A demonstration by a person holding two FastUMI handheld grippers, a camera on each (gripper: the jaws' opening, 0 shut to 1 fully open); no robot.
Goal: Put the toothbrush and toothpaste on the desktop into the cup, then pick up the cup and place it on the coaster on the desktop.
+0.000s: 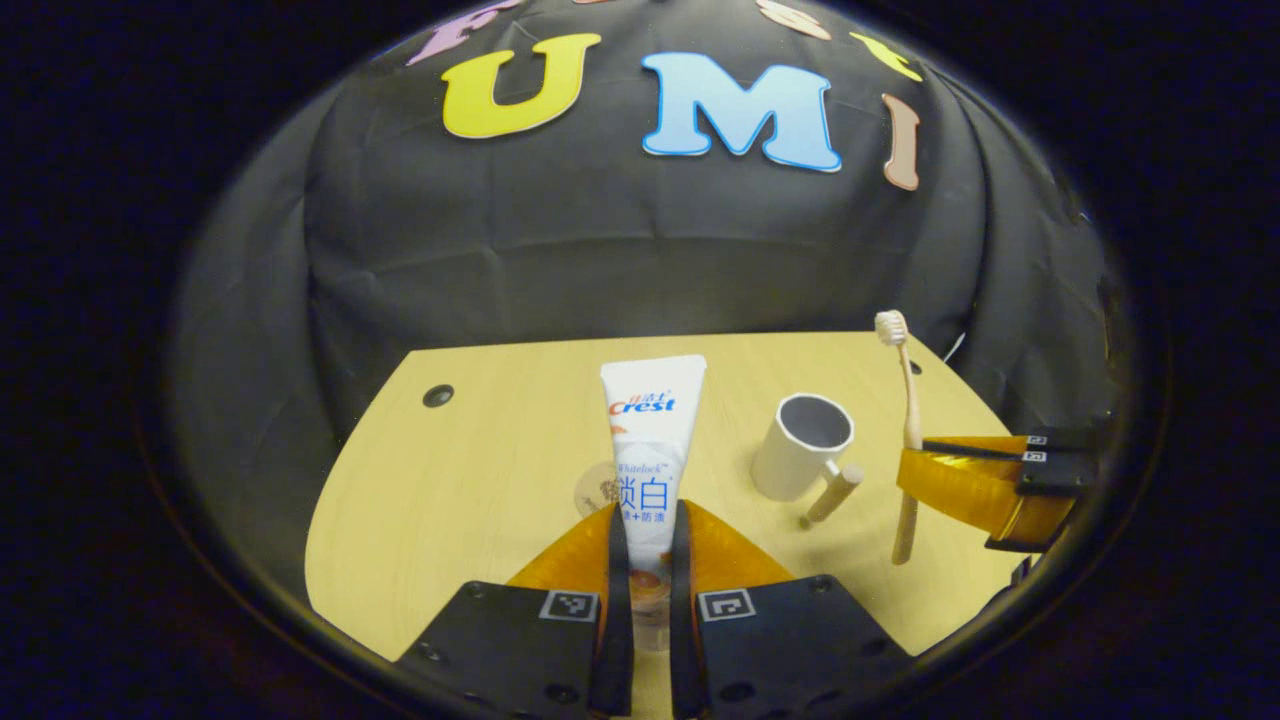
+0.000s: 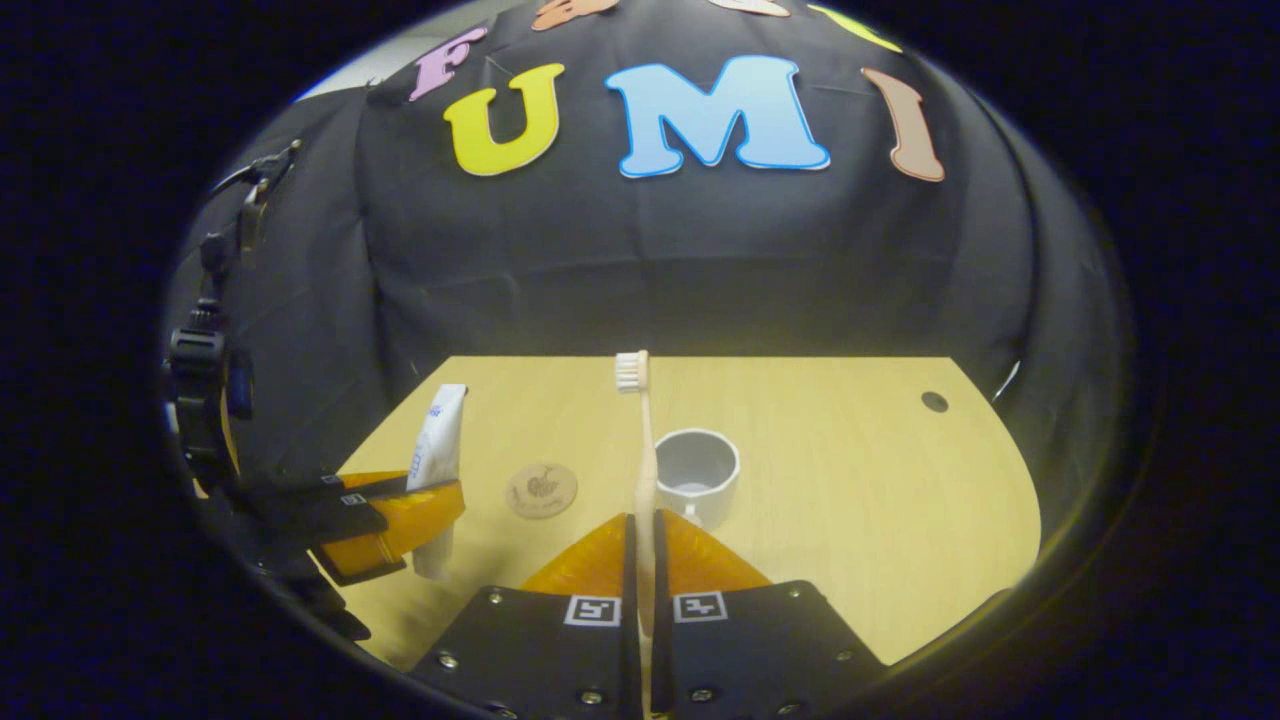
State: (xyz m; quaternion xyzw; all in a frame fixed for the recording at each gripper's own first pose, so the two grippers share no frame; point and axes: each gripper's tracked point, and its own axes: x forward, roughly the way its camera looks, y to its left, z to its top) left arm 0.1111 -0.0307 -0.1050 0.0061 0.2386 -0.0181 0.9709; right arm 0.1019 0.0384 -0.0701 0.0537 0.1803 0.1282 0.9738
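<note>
My left gripper (image 1: 650, 525) is shut on a white toothpaste tube (image 1: 648, 440), held upright above the desk. From the right gripper view the same tube (image 2: 438, 440) stands in that left gripper (image 2: 410, 510) at the left. My right gripper (image 2: 645, 535) is shut on a pale wooden toothbrush (image 2: 645, 450), bristles up. The left gripper view has this toothbrush (image 1: 908, 430) upright in the right gripper (image 1: 960, 480) at the right. A white cup (image 1: 803, 445) with a wooden handle stands on the desk; it also appears just behind the toothbrush (image 2: 697, 472). A round coaster (image 2: 541, 490) lies left of the cup.
The light wooden desktop (image 2: 860, 490) has a rounded front edge and small dark grommet holes, one of them (image 1: 438, 395) near a back corner and one (image 2: 934, 402) at the other. Black cloth forms the wall behind the desk.
</note>
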